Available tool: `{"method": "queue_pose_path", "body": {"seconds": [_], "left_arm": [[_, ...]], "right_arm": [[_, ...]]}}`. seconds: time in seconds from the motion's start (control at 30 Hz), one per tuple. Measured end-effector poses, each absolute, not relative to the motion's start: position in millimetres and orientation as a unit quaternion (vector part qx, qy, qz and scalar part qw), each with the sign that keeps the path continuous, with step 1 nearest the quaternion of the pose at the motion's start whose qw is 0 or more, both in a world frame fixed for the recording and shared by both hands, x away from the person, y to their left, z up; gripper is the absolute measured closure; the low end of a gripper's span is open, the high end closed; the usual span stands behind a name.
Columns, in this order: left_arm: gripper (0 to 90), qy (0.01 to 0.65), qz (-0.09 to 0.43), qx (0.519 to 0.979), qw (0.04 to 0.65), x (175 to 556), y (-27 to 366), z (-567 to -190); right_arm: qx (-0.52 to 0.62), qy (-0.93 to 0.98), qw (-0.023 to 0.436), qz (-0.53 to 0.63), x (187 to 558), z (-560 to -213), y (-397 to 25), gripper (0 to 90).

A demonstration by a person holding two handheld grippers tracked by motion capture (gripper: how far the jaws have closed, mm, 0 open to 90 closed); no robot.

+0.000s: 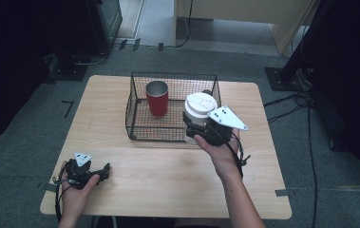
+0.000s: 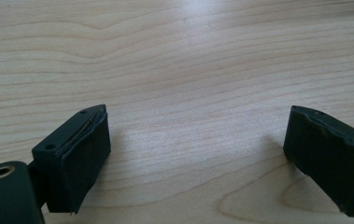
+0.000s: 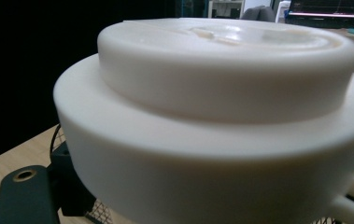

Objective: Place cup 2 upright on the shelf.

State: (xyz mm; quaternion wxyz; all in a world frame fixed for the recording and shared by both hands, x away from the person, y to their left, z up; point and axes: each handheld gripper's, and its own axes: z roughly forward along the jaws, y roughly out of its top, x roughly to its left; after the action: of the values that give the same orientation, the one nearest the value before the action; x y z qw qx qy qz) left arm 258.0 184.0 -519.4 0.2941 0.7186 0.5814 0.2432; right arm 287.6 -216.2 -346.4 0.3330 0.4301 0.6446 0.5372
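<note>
This looks like a lab or recording room. A small wooden surface [image 1: 168,171] stands on grey carpet [image 1: 310,156] with tape marks. Black stands [image 1: 291,71] and loose cables [image 1: 287,107] ring it.

The person's left hand [image 1: 75,187] rests near the front left corner of the tabletop [image 1: 168,180], wrapped around the left gripper [image 1: 105,170], which lies low and points toward the right edge. Its two black fingers [image 2: 79,154] stand wide apart with bare wood between them. The right forearm reaches in from the front edge, angled up and to the left. The right hand [image 1: 222,152] holds the right gripper [image 1: 192,124] raised past the middle of the tabletop, its fingers clamped on a white-lidded cup [image 1: 199,108].
</note>
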Motion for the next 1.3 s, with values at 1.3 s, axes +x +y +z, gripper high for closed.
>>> {"method": "queue_pose_path", "body": {"seconds": [1.3], "left_arm": [[8.2, 0.581, 0.243, 0.719, 0.294, 258, 184, -519]], "right_arm": [[0.483, 0.623, 0.348, 0.507, 400, -373, -204, 16.1]]}}
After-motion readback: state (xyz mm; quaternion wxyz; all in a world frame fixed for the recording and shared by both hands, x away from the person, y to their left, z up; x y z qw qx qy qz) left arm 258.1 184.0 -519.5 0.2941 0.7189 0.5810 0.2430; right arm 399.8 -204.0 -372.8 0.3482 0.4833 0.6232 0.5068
